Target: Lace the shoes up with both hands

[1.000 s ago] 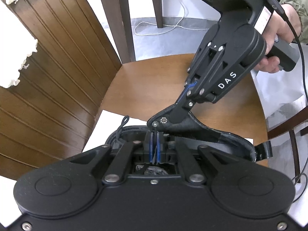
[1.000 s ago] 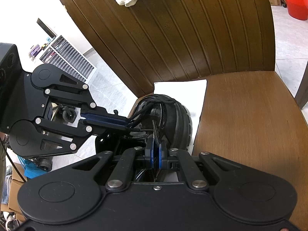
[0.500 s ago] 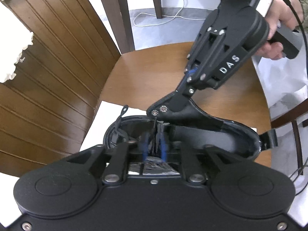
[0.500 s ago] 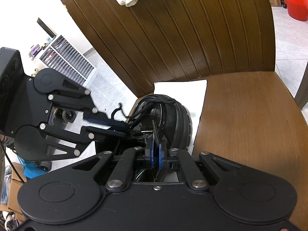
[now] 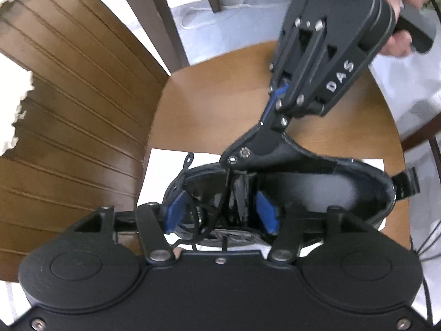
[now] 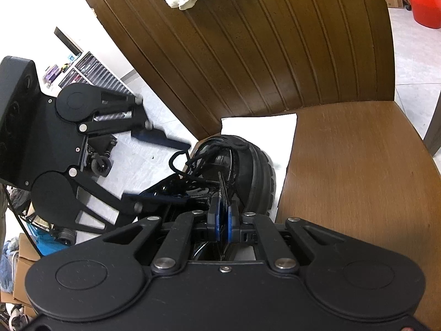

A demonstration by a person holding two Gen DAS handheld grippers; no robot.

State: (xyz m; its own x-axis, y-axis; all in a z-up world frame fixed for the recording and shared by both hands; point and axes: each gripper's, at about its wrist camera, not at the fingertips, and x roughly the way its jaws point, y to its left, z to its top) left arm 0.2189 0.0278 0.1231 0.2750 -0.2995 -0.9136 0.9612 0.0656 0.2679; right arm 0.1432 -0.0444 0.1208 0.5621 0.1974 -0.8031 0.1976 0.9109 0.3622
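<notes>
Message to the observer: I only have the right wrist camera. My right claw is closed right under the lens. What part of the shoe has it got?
Observer: In the left wrist view, the right claw pinches the eyelet flap beside the opening of the shoe and holds it raised.
Operator: I see the left claw open. What's between its pads?
Observer: The tongue. The left claw has just been opening, and its blue pads stand apart on either side of it, pressing on nothing I can see.
Operator: Which way does the heel point?
Observer: Its pull tab points away from the chair back.
</notes>
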